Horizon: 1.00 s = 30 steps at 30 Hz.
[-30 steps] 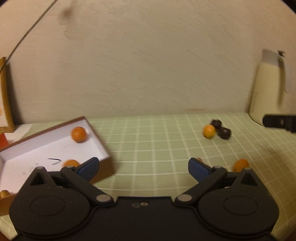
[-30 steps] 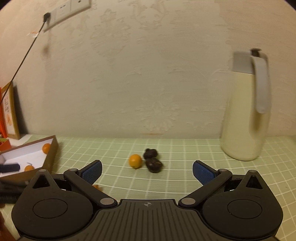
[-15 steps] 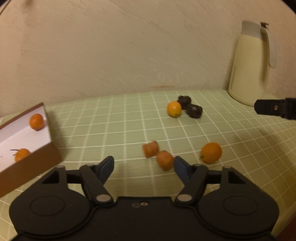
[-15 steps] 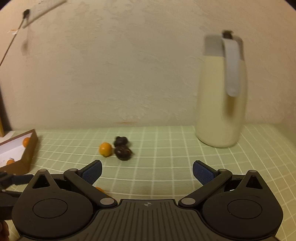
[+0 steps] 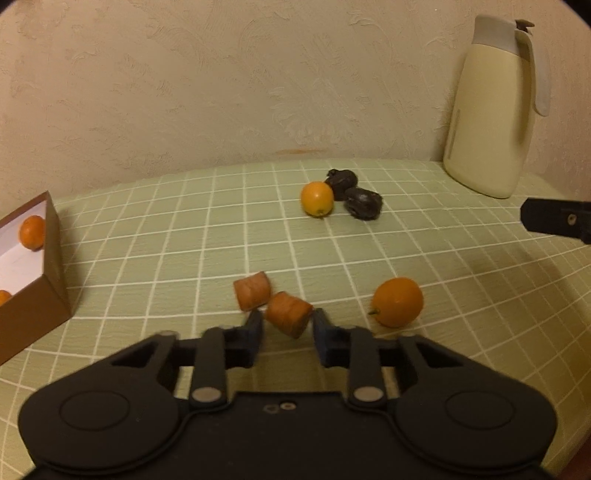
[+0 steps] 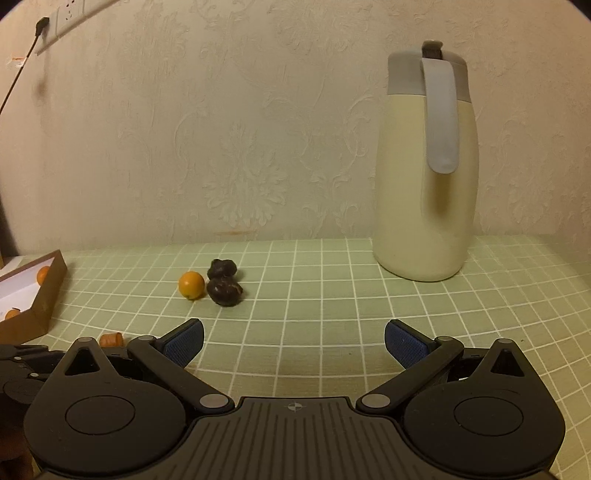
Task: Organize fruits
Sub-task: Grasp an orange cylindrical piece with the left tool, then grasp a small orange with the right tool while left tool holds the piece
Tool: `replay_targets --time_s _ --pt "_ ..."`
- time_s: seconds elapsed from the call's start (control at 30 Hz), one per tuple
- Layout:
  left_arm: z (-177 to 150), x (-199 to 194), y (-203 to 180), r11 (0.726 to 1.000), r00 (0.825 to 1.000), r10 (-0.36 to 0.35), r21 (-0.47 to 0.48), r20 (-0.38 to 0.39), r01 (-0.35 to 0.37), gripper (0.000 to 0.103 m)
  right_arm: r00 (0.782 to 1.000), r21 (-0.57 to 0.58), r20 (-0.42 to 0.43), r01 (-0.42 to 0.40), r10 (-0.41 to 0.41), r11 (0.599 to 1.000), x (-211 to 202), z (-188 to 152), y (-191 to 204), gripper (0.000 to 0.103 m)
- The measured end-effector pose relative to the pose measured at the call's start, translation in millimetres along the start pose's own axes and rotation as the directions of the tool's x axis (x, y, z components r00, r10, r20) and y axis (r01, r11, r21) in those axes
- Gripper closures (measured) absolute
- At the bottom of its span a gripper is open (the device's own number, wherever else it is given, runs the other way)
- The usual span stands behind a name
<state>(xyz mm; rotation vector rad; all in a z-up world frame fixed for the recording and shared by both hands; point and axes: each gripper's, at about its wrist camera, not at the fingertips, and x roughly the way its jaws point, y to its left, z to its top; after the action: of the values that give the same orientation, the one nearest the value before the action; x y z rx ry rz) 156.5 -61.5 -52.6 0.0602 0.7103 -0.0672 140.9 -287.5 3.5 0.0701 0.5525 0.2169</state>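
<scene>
My left gripper (image 5: 287, 326) has its jaws narrowed around a reddish-orange cylindrical piece (image 5: 288, 314) on the green checked cloth; the fingers (image 5: 253, 328) stand close on either side of it. A second such piece (image 5: 252, 295) lies just beyond. An orange fruit (image 5: 397, 302) lies to the right. Another orange fruit (image 5: 317, 198) and two dark fruits (image 5: 363, 203) lie farther back. The brown box (image 5: 55, 258) at left holds orange fruits (image 5: 32, 232). My right gripper (image 6: 293, 341) is open and empty above the cloth.
A cream thermos jug (image 6: 424, 177) with a grey handle stands at the back right against the wall. The brown box (image 6: 51, 288) sits at the left in the right wrist view. A wall socket with a cable (image 6: 40, 27) is at top left.
My left gripper swung right, away from the box, came down at the two cylindrical pieces and narrowed its jaws around the nearer one. My right gripper shifted slightly and stayed open.
</scene>
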Motion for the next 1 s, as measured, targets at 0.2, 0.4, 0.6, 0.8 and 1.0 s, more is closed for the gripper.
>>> replay_targets --time_s 0.2,0.4,0.6,0.8,1.0 --pt "0 -4 5 1.0 1.0 0.011 -0.007 -0.002 -0.011 0.086 1.0 0.003 -0.019 -0.01 0.01 1.0 3 0 0 0.0" --pt "-1 -21 22 0.999 0.999 0.039 -0.013 0.011 -0.039 0.086 0.994 -0.048 -0.086 -0.079 0.074 0.996 16 -4 22 0.0" --pt "-1 -37 43 0.997 0.997 0.066 -0.034 0.025 -0.065 0.086 0.987 -0.115 -0.133 -0.108 0.092 0.987 28 -12 51 0.0" --pt "-2 -46 58 0.995 0.996 0.082 -0.058 0.03 -0.08 0.089 0.98 -0.154 -0.158 -0.142 0.118 0.978 35 -16 70 0.0" --pt "-2 -50 66 0.994 0.995 0.091 -0.07 0.034 -0.088 0.089 0.972 -0.169 -0.198 -0.162 0.128 0.972 45 -18 85 0.023"
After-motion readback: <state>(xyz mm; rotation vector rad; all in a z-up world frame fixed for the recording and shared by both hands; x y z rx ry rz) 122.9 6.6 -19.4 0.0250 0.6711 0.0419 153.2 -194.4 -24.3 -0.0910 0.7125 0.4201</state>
